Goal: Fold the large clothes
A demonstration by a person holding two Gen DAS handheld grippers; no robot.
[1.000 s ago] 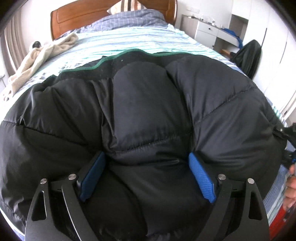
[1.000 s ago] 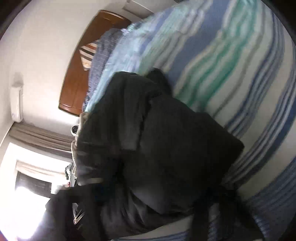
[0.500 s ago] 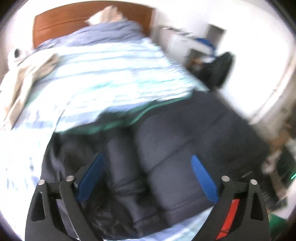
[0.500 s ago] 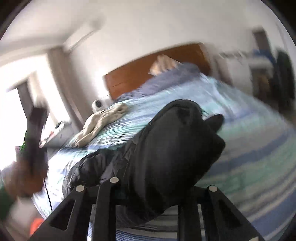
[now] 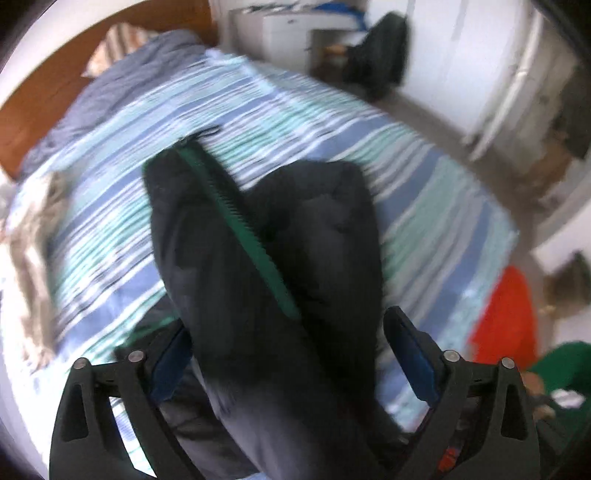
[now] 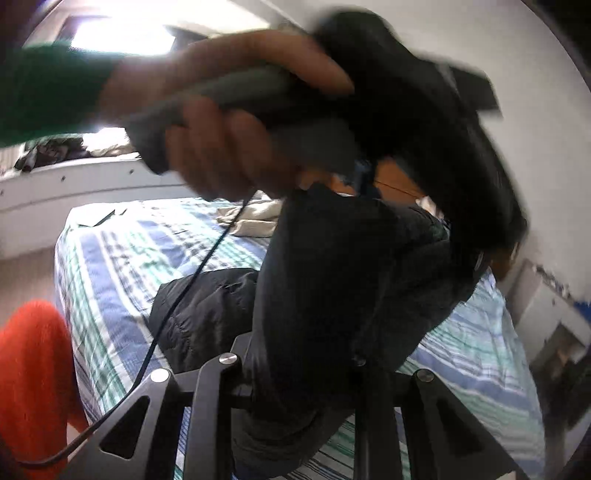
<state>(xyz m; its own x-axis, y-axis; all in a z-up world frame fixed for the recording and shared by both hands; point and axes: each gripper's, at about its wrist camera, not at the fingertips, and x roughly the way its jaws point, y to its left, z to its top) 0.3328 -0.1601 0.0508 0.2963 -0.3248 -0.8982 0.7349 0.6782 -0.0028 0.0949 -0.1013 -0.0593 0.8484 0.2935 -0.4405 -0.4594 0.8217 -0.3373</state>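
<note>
A black puffer jacket [image 5: 280, 258] with a green zipper strip [image 5: 243, 236] hangs bunched over the striped bed [image 5: 406, 177]. My left gripper [image 5: 291, 354] straddles it, and its jaws are closing. The left blue pad [image 5: 170, 365] touches the fabric. The right pad [image 5: 413, 358] stands a little off it. In the right wrist view my right gripper [image 6: 295, 369] is shut on a thick fold of the jacket [image 6: 332, 277], whose lower part trails on the bed [image 6: 110, 258]. A hand in a green sleeve [image 6: 229, 147] holds the other gripper's handle just above.
A beige garment [image 5: 33, 236] lies at the bed's left side, near the wooden headboard [image 5: 44, 99]. A white cabinet [image 5: 295, 33] and a black bag [image 5: 380, 62] stand beyond the bed. Something orange [image 5: 506, 317] sits by the near edge. A black cable [image 6: 184, 295] dangles.
Both grippers have risen and rolled, lifting the jacket off the bed into a narrow hanging bundle. The left hand has swung into the right wrist view. The left jaws eased off the bulk.
</note>
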